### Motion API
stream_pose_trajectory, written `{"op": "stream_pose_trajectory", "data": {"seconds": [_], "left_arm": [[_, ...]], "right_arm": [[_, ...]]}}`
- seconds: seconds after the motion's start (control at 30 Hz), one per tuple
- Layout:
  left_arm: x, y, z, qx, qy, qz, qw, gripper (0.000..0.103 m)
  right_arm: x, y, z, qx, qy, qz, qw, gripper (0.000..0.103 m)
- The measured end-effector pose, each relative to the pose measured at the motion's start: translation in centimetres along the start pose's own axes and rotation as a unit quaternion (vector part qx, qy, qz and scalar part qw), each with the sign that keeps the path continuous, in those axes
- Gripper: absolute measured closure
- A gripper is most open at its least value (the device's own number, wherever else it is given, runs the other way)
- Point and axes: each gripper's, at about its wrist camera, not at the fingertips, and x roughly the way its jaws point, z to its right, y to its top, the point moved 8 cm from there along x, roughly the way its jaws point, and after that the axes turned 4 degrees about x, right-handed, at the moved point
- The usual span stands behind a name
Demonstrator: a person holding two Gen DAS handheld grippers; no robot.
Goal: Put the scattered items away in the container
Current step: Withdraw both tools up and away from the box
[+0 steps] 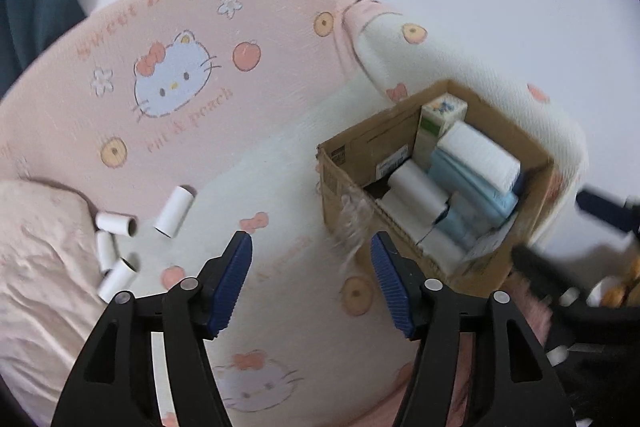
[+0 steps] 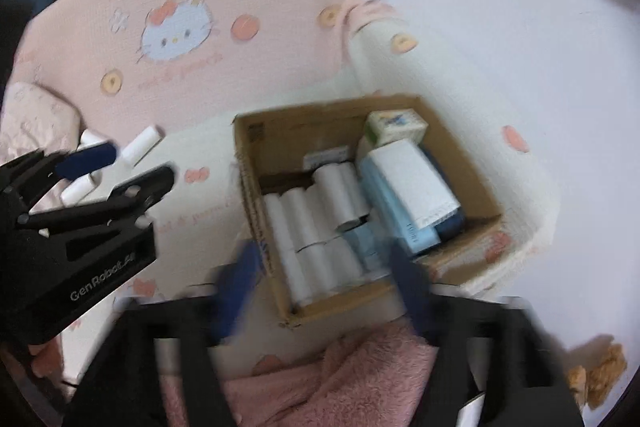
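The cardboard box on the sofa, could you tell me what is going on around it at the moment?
A person with a handheld gripper in each hand is tidying loose items into the cardboard box on the sofa. The box already holds white rolls and tissue packs. The left gripper and the right gripper both stand open and empty. Four small white tubes still lie on the seat beside a pink cushion, outside the box.

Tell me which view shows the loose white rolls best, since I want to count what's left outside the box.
The left wrist view: four white rolls lie sharp and unblocked on the seat by the cushion. In the right wrist view the same rolls are blurred and partly hidden behind the left gripper.
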Motion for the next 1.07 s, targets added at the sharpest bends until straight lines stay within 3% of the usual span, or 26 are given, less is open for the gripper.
{"op": "stream_pose_trajectory", "data": {"seconds": [0.1, 0.23, 0.5, 0.73, 1.07], "left_arm": [[-0.8, -0.6, 0.2, 0.014, 0.001, -0.005, 0.9999, 0.032], [-1.9, -1.1, 0.8, 0.022, 0.000, -0.011, 0.9997, 0.030], [-3.8, -0.1, 2.5, 0.052, 0.026, 0.006, 0.9983, 0.027], [-4.9, 0.2, 2.5, 0.046, 0.072, -0.007, 0.9963, 0.027], [-5.2, 0.3, 3.4, 0.058, 0.075, -0.007, 0.9954, 0.027]], "right_arm": [[-1.4, 0.3, 0.3, 0.011, 0.018, 0.015, 1.000, 0.030], [-2.6, 0.5, 0.9, 0.005, -0.002, 0.030, 1.000, 0.029], [-3.8, 0.3, 2.2, 0.021, 0.011, 0.045, 0.999, 0.027], [-4.0, -0.2, 2.8, 0.037, 0.043, 0.049, 0.997, 0.026], [-4.2, -0.5, 3.5, 0.043, 0.048, 0.052, 0.997, 0.026]]}}
